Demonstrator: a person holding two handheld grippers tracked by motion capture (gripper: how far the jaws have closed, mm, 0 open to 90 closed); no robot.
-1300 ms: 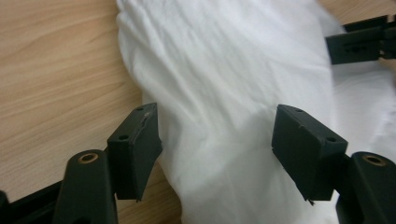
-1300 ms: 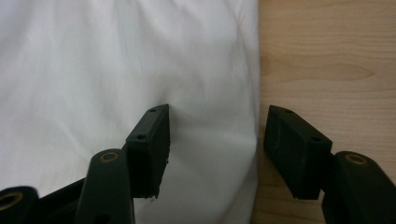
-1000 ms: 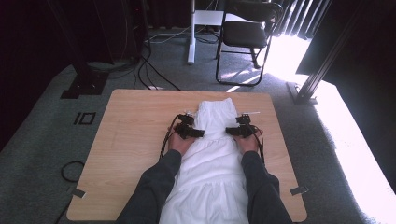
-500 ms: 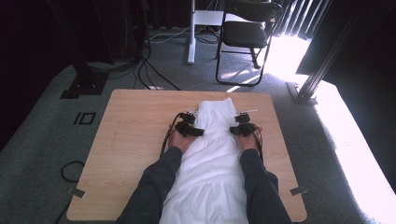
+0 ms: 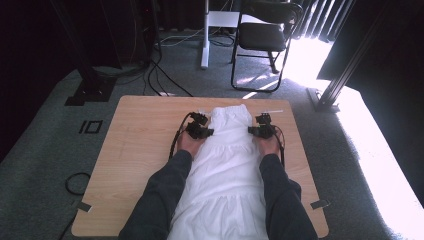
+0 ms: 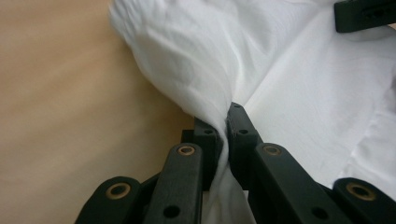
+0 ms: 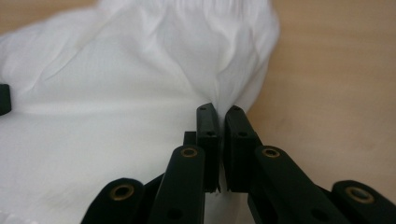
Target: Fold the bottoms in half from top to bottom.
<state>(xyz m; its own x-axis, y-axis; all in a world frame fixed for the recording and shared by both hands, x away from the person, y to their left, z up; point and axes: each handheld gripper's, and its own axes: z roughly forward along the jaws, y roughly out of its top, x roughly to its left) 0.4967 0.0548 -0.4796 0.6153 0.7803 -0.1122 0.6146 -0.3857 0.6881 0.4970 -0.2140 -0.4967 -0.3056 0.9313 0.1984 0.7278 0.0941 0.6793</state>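
One white garment lies lengthwise down the middle of the wooden counter, its near end cut off at the bottom edge (forearms hide its side edges there). Two hand-held grippers flank its upper part: the left hand-held gripper is clenched on a fold of its left edge, the right hand-held gripper pinches cloth at its right edge.

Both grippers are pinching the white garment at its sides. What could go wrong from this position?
1. The left gripper and the right gripper each pinch only a thin fold at the edge of the white garment, so the cloth may slip out when pulled.
2. The garment's near end hangs over the table edge; its weight could drag it off.
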